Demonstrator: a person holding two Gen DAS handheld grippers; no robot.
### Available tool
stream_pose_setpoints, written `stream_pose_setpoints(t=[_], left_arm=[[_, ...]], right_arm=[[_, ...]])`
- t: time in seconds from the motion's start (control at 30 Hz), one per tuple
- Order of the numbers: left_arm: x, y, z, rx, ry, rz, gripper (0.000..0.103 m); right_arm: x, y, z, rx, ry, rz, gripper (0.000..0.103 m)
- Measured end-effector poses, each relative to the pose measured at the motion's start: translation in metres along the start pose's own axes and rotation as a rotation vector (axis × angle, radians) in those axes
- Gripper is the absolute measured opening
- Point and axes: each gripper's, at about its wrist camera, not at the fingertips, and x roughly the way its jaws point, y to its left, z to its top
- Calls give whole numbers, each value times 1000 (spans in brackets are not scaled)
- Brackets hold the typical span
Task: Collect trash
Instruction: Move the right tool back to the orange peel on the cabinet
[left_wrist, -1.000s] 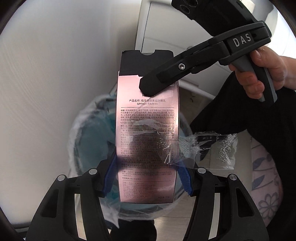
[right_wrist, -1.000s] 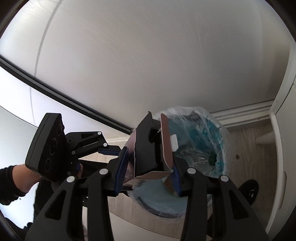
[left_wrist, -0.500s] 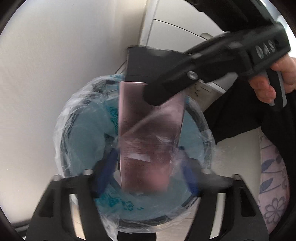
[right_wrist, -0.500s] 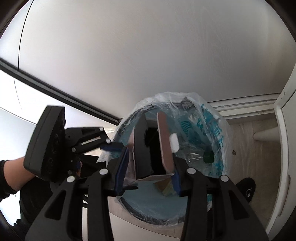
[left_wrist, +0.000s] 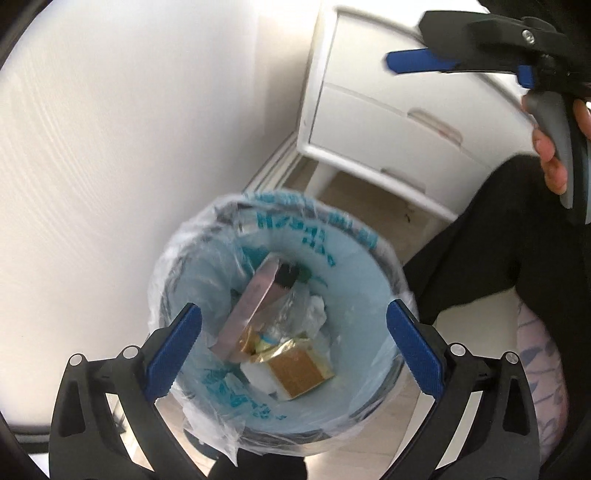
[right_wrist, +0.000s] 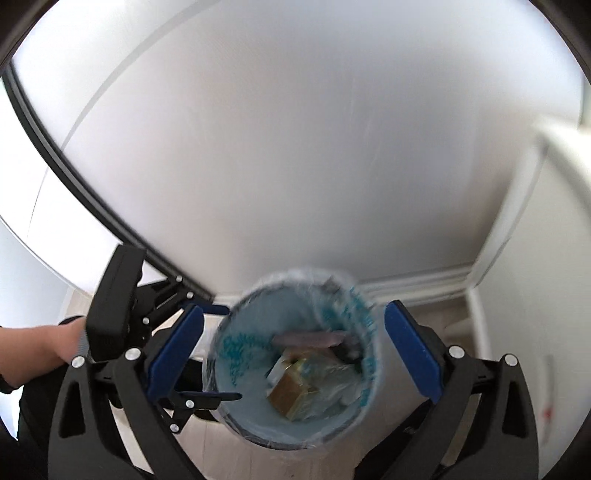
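A round bin (left_wrist: 373, 243) with a blue plastic liner stands on the floor below both grippers. Inside it a pink carton (left_wrist: 251, 306) leans on its edge beside crumpled clear film (left_wrist: 299, 314) and a gold box (left_wrist: 299, 373). My left gripper (left_wrist: 293, 343) hangs over the bin mouth, its jaws opening wide with nothing between them. My right gripper (right_wrist: 293, 347) is higher, also opening and empty, looking down on the bin (right_wrist: 373, 369), the carton (right_wrist: 306, 338) and the gold box (right_wrist: 288, 395). One blue pad (left_wrist: 417, 62) of the right gripper shows top right.
A white drawer cabinet (left_wrist: 388, 122) stands just behind the bin, beside a white wall (left_wrist: 110, 147) with a skirting board (right_wrist: 417, 284). The person's dark trouser leg (left_wrist: 480, 251) and a floral fabric (left_wrist: 535, 350) lie to the right. A hand (right_wrist: 37, 350) holds the left tool.
Both grippers were shut on the pink carton over the bin. They have opened and let it go, and it now lies inside the bin. The right gripper has lifted away.
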Motion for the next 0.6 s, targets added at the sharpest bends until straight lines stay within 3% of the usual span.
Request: stream_pose_setpoints(t=[0.17, 0.33, 0.6], left_arm=[[-27, -11, 20, -12, -54, 8, 97], [-45, -28, 51, 15, -97, 21, 97], [-71, -67, 128, 121, -186, 9, 97]], right_arm=[[-63, -25, 18, 27, -98, -99, 96], [-102, -55, 24, 53, -136, -198, 96], [-153, -84, 30, 67, -198, -280, 96]])
